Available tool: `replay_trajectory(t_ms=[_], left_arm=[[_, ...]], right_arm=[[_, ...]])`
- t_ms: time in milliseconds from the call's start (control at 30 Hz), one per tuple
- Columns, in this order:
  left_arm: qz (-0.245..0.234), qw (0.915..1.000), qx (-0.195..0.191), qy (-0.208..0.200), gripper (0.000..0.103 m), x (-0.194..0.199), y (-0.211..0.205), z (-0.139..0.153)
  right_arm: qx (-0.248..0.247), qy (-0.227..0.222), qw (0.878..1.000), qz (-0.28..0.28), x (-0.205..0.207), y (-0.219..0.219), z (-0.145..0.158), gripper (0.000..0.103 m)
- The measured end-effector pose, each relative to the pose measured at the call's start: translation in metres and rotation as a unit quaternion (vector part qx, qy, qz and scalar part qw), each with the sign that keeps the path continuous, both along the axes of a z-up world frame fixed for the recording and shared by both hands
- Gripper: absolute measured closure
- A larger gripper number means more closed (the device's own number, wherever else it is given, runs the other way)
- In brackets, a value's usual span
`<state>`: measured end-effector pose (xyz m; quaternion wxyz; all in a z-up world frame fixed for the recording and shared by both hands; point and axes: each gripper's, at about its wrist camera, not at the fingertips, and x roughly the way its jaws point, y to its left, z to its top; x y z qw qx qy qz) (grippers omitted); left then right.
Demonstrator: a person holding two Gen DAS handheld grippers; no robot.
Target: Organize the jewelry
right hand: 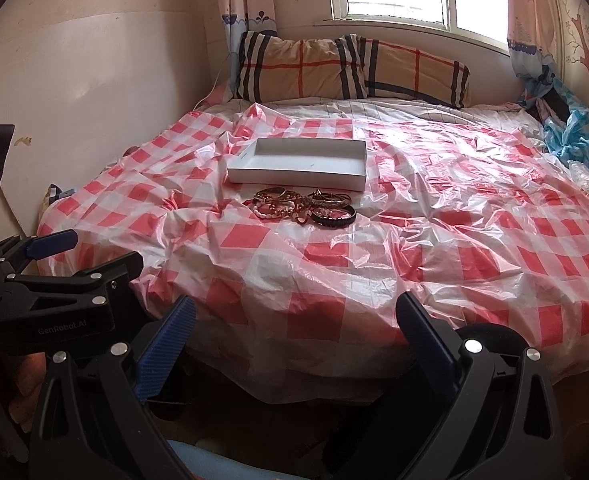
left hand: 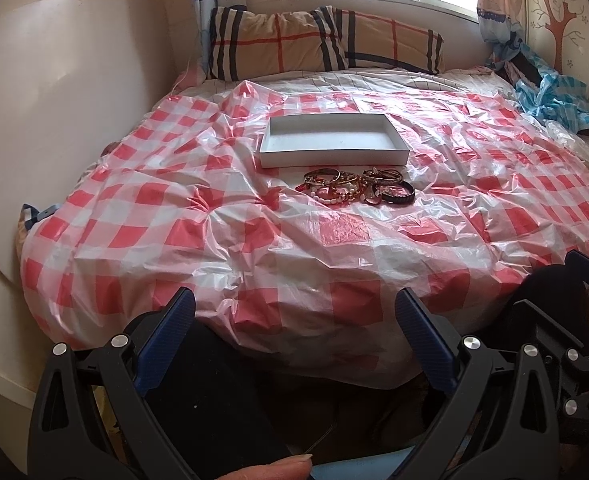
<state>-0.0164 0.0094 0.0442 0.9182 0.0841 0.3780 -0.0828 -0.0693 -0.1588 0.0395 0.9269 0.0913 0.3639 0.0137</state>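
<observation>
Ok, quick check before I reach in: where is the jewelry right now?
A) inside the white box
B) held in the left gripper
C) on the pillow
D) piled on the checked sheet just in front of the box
D: the bracelets lie in a heap on the checked plastic sheet, on the near side of the white box, whose inside looks bare.
</observation>
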Motion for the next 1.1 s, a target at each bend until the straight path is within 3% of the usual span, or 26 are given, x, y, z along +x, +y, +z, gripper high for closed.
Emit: replay_trajectory(t_ms=[467,633,733,767,900,1100], left_arm=[[0.008,0.9998,-0.018,0.004,0.007,0.038,0.001,-0.007],[0.013,0.9996,-0.024,0.008,0.007,0.067,0.000,-0.012],[0.018,0.9991,-0.038,0.005,0.007,0.091,-0.002,-0.014],[0.019,0.9992,-0.034,0.003,0.007,0.099,-0.004,-0.015],[0.019,0.9994,-0.025,0.017,0.006,0.143,-0.018,-0.031],[0.009,0.9993,-0.015,0.033,0.007,0.208,-0.041,-0.059]], right_arm=[[-0.020,-0.031,0.999,-0.013,0.047,-0.016,0.010,0.007],[-0.007,-0.133,0.991,-0.031,0.064,-0.041,0.032,0.007],[-0.013,-0.037,0.999,-0.010,0.108,-0.050,0.005,0.007],[-0.015,-0.026,1.000,-0.009,0.117,-0.052,-0.003,0.007],[-0.040,-0.012,0.998,-0.046,0.153,-0.066,-0.023,0.007],[-0.043,0.010,0.999,-0.025,0.213,-0.071,-0.052,0.007]])
